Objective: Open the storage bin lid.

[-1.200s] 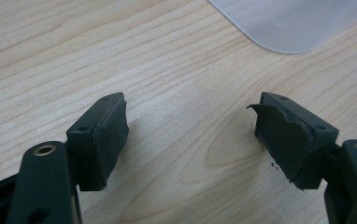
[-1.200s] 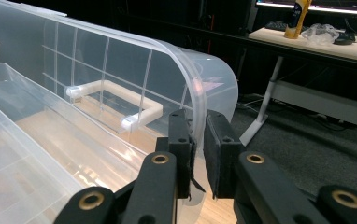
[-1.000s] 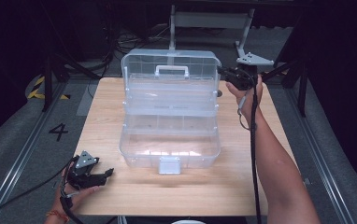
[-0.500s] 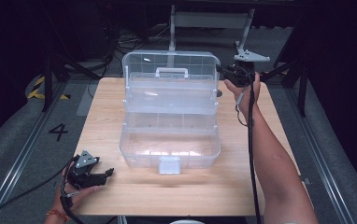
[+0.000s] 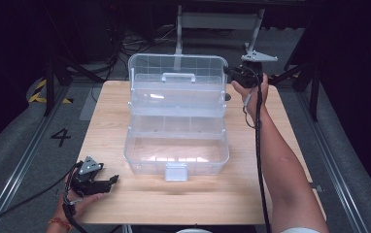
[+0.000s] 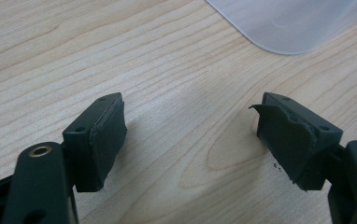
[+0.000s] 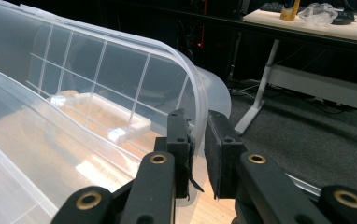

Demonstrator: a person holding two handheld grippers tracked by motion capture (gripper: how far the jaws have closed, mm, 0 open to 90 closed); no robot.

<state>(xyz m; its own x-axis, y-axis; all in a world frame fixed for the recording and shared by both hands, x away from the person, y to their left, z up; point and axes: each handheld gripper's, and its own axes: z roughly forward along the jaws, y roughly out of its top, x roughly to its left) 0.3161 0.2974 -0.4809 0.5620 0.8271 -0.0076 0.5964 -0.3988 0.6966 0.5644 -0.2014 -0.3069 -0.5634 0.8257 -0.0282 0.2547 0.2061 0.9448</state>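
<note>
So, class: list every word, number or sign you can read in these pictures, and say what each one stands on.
"4": dark figure on the grey floor left of the table.
No print can be made out on the clear box or on the grippers.

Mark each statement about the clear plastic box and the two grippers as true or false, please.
1. The right gripper is clamped on the rim of the raised lid of the clear plastic storage box. True.
2. The left gripper holds the box's front latch. False: its jaws are open over the bare wooden table, with nothing between them.
3. The box stands open. True: the lid, with its handle, is tilted back.
4. Tools lie in the bottom compartment. False: it looks empty.
5. The left gripper rests at the far edge of the table. False: it is at the near left corner.
</note>
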